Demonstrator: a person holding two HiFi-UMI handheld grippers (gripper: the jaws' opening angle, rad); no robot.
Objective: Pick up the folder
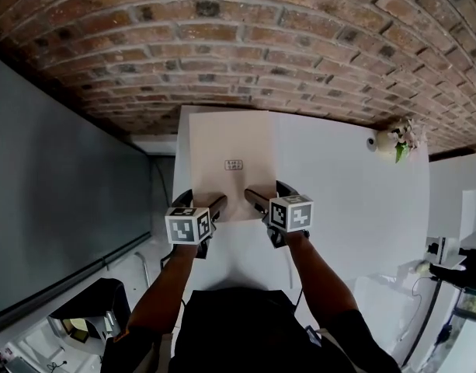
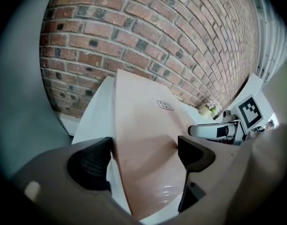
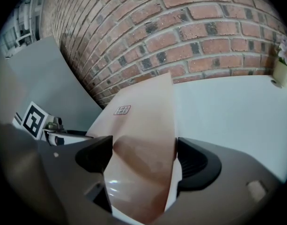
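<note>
1. On the white table (image 1: 346,185) against the brick wall (image 1: 238,45), the pale pink folder (image 1: 232,150) lies flat; it sits on the table's left part, its far edge near the wall and its near edge toward the person; a small printed label (image 1: 234,164) sits near its middle.
2. At the folder's near left corner stands the left gripper (image 1: 201,200), its jaws spread wide; in the left gripper view the gripper (image 2: 144,149) straddles the folder (image 2: 143,121); the folder's left edge runs just inside the left jaw, and the right jaw's tip stands over the folder's face; neither pad presses on it, so nothing is pinched.
3. At the near right corner stands the right gripper (image 1: 270,195), likewise spread wide; in the right gripper view the gripper (image 3: 144,149) has the folder (image 3: 143,121) between its jaws; the folder's right edge passes just inside the right jaw and the left jaw's tip stands over the sheet; whether either tip touches the surface I cannot tell; the pads do not clamp it.
4. Each gripper shows at the edge of the other's view, the two near each other along the folder's near edge.
5. A small flowerpot (image 1: 394,138) stands by the wall, well apart from the folder; a dark grey panel (image 1: 67,208) stands to the left of the table.
</note>
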